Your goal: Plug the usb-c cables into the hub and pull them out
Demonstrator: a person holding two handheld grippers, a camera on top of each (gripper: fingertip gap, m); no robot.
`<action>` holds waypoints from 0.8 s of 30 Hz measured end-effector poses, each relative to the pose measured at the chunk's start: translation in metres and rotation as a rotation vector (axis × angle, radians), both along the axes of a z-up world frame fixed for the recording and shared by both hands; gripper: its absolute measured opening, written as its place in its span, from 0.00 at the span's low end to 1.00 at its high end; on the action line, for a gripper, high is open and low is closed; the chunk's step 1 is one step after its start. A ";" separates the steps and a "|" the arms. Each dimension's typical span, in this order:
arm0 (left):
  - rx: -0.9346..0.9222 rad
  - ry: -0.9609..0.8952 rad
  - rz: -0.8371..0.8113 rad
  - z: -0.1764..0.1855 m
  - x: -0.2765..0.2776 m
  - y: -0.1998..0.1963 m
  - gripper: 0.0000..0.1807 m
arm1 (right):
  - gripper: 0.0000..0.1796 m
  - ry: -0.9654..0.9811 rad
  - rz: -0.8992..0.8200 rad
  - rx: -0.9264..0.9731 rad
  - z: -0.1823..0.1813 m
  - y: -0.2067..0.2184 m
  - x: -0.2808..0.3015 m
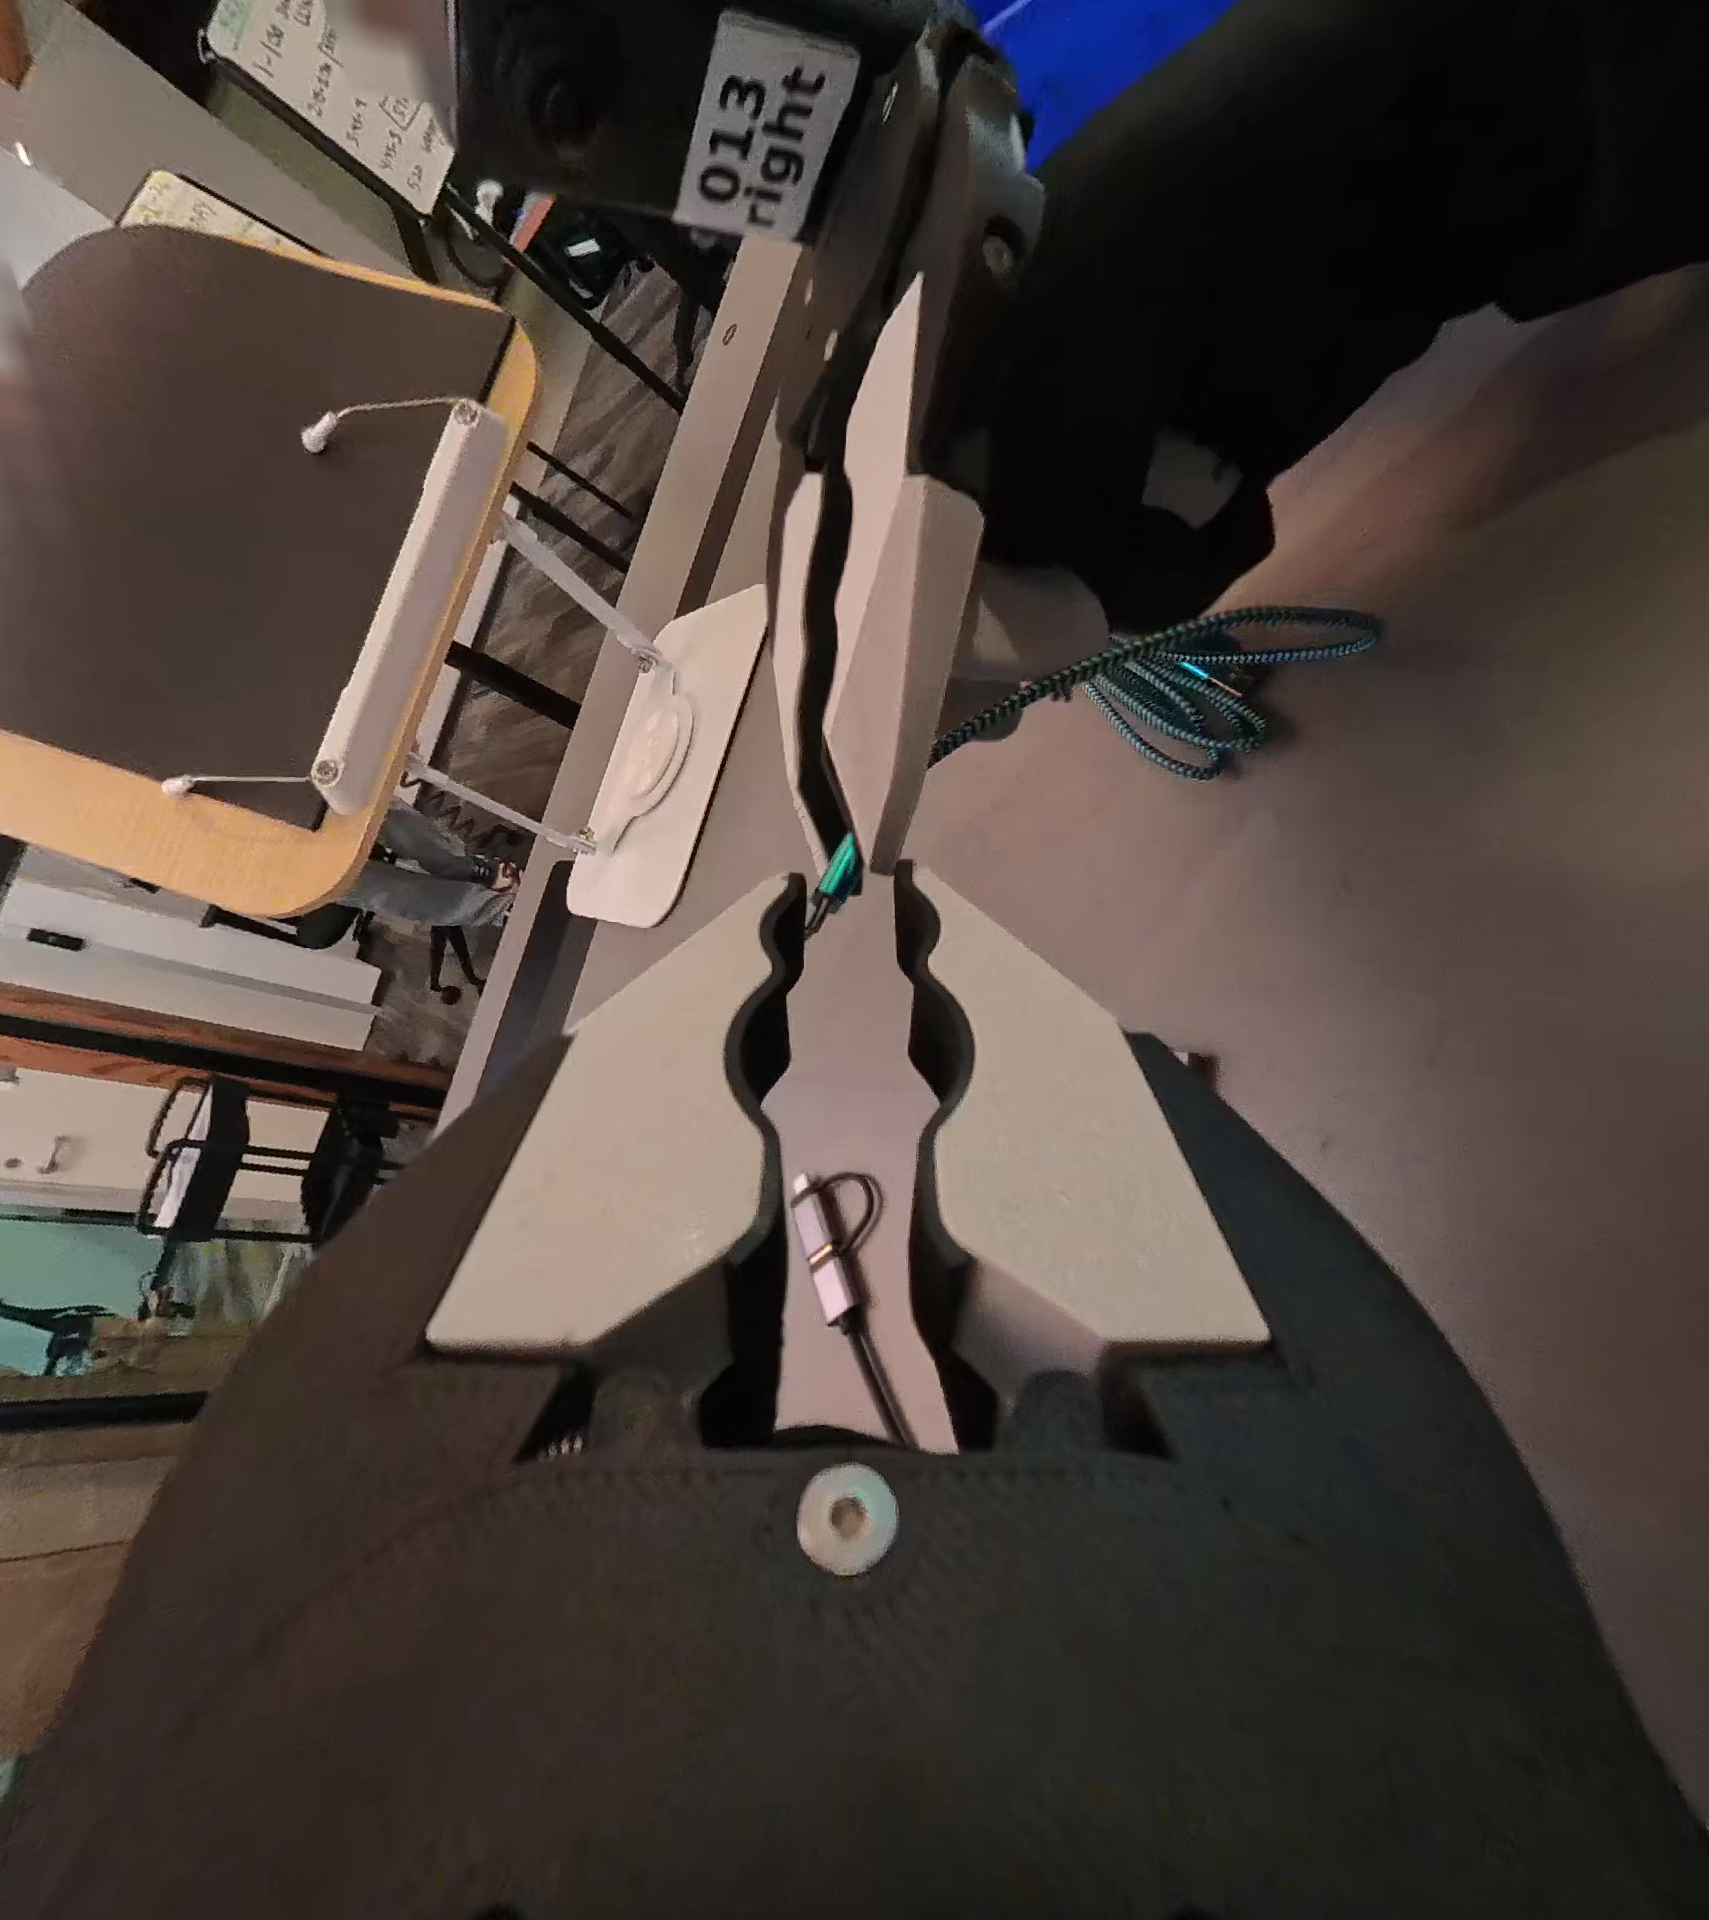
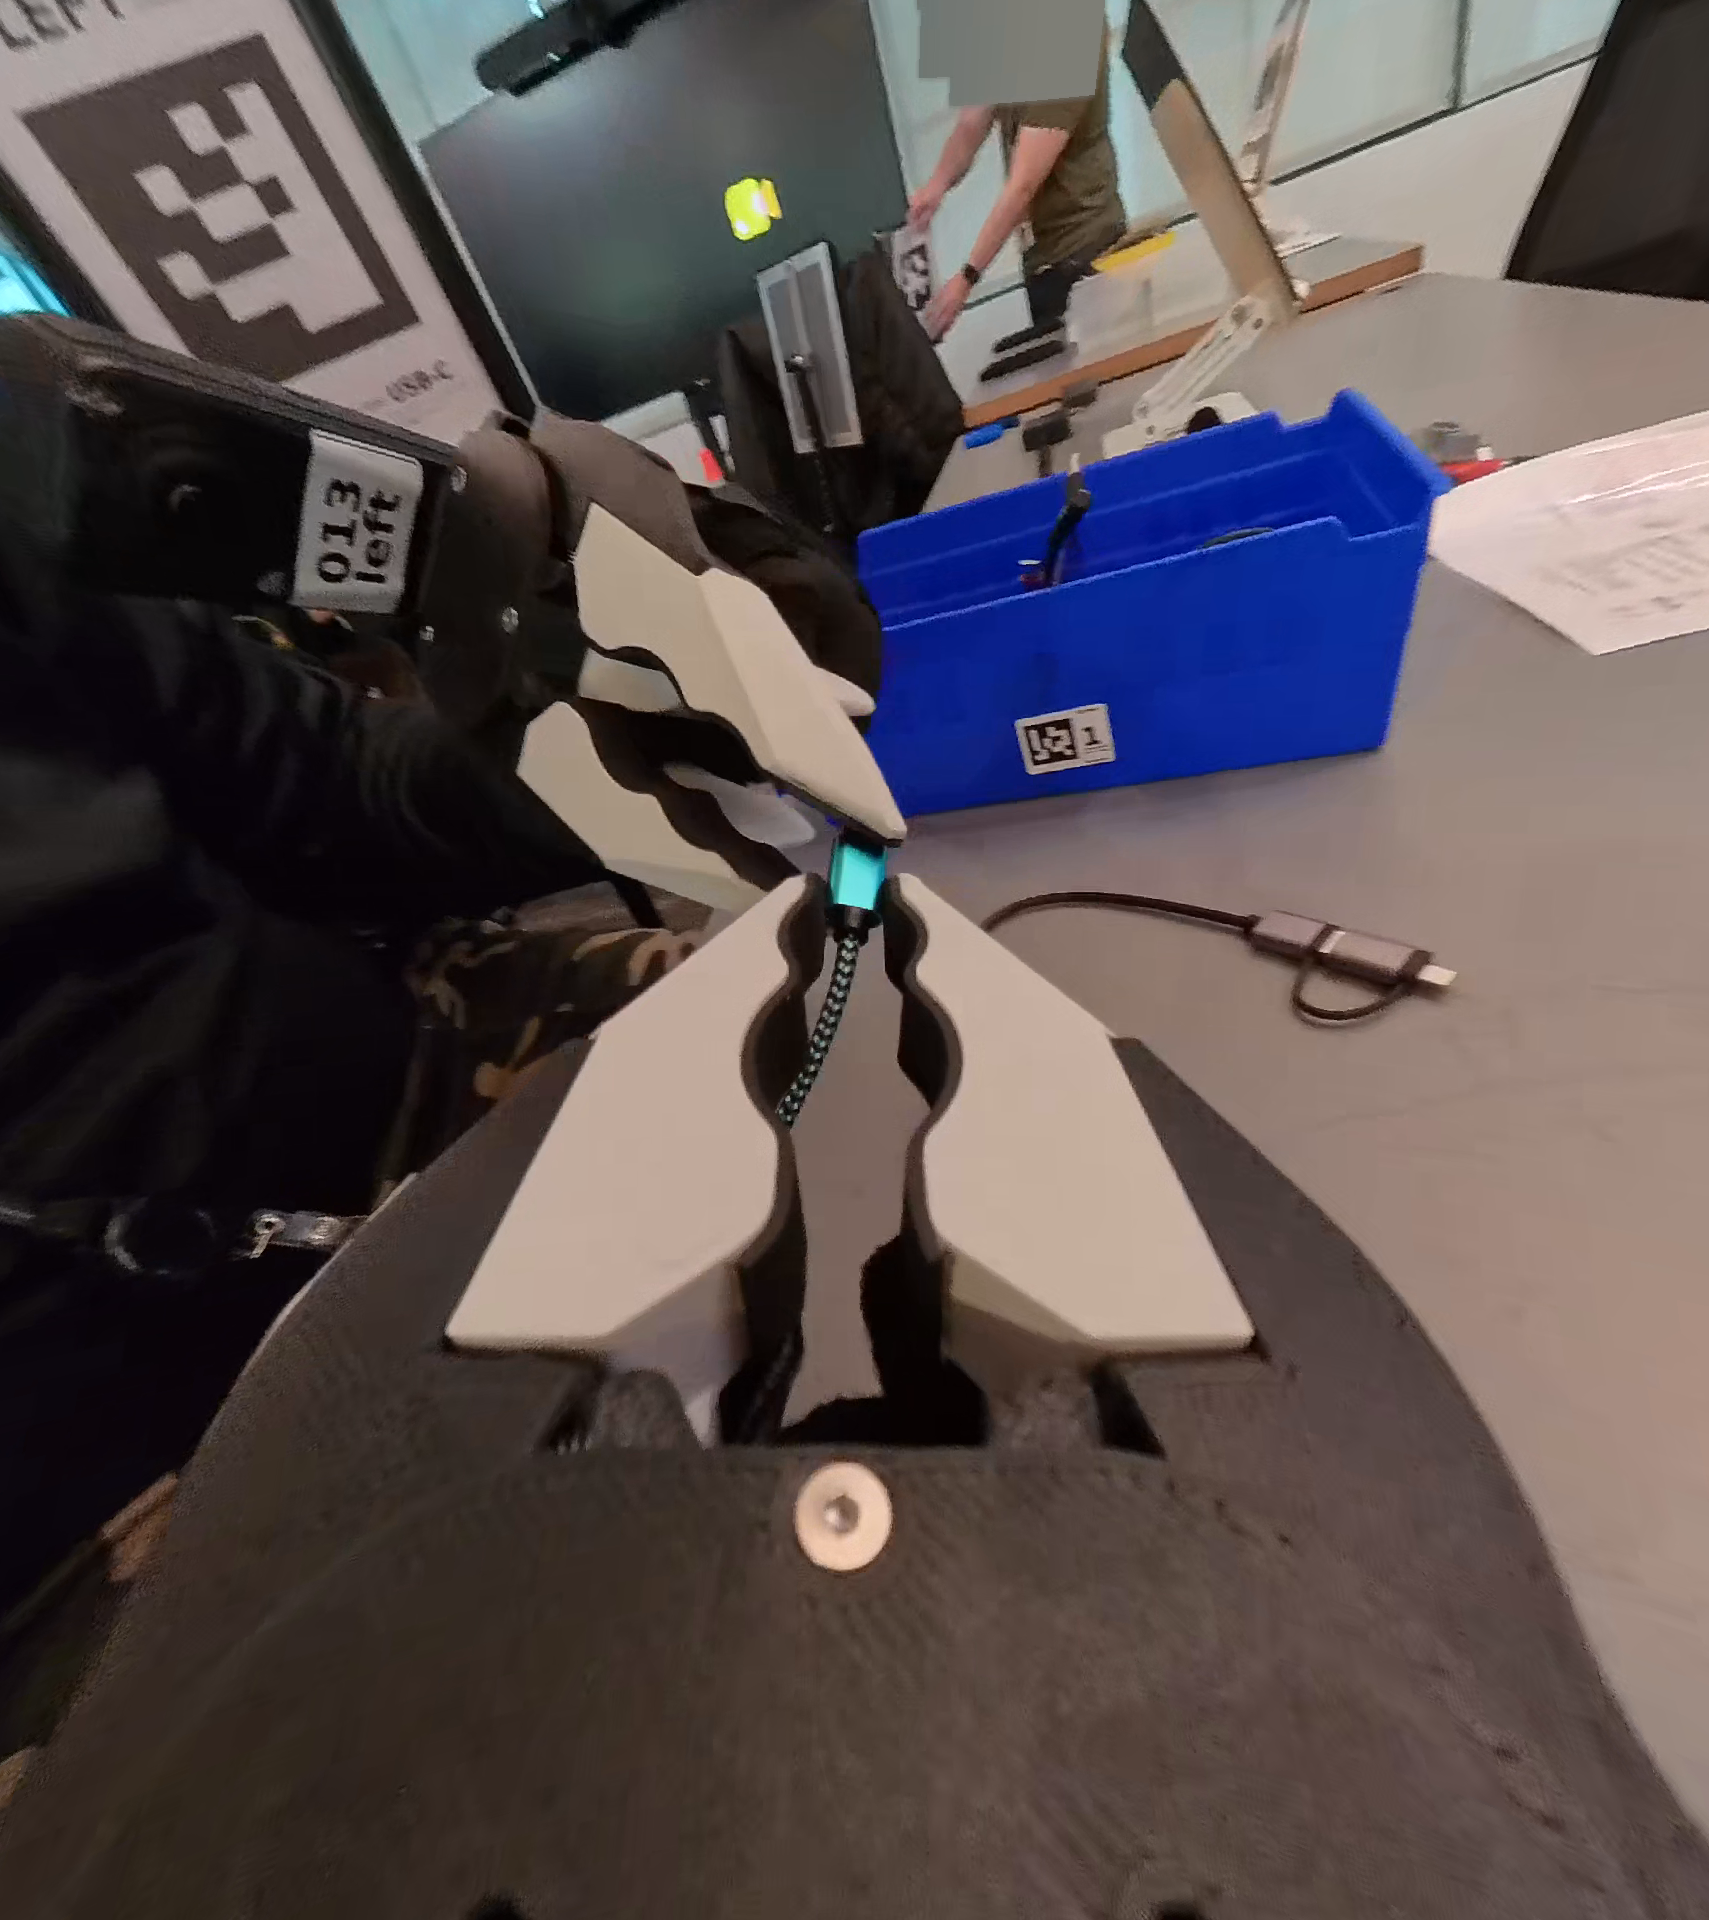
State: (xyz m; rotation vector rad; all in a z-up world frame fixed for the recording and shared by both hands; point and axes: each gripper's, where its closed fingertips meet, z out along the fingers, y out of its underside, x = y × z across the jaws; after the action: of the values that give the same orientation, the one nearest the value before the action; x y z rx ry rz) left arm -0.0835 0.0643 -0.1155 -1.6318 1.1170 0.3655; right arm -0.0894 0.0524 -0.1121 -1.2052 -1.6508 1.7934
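Note:
My right gripper (image 2: 855, 883) is shut on a teal usb-c plug (image 2: 855, 871) and holds it above the grey table (image 2: 1452, 1299). The plug's braided cable (image 2: 819, 1029) runs back between the jaws. My left gripper (image 2: 824, 857) comes in from the left, and its upper fingertip touches the plug's end. In the left wrist view my left gripper (image 1: 848, 883) has a narrow gap, with the plug (image 1: 837, 873) at its left fingertip. The right gripper (image 1: 855, 852) reaches down from above. A grey adapter plug on a dark cable (image 2: 1349, 948) lies on the table, also seen between the left jaws (image 1: 829, 1247). I see no hub body.
A blue bin (image 2: 1141, 623) stands behind the grippers, with a paper sheet (image 2: 1639, 509) to its right. The teal cable's coil (image 1: 1214, 686) lies on the table. A white stand base (image 1: 663, 758) sits at the table edge. A person (image 2: 1047, 177) stands far back. Less than 4 cm separates the two grippers' tips.

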 end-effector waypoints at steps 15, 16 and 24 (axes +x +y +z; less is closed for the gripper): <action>0.073 -0.048 0.152 0.011 -0.008 0.009 0.03 | 0.05 0.048 -0.044 -0.174 0.016 0.010 -0.003; 0.082 -0.053 0.162 0.012 -0.009 0.010 0.03 | 0.04 0.054 -0.052 -0.194 0.017 0.011 -0.004; 0.132 0.019 0.193 0.020 -0.011 0.013 0.02 | 0.04 0.060 -0.049 -0.274 0.021 0.013 -0.004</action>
State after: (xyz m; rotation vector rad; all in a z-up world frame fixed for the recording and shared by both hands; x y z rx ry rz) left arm -0.0947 0.0769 -0.0958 -1.6252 0.9313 0.5690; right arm -0.0935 0.0656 -0.0912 -1.2784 -1.3631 2.0527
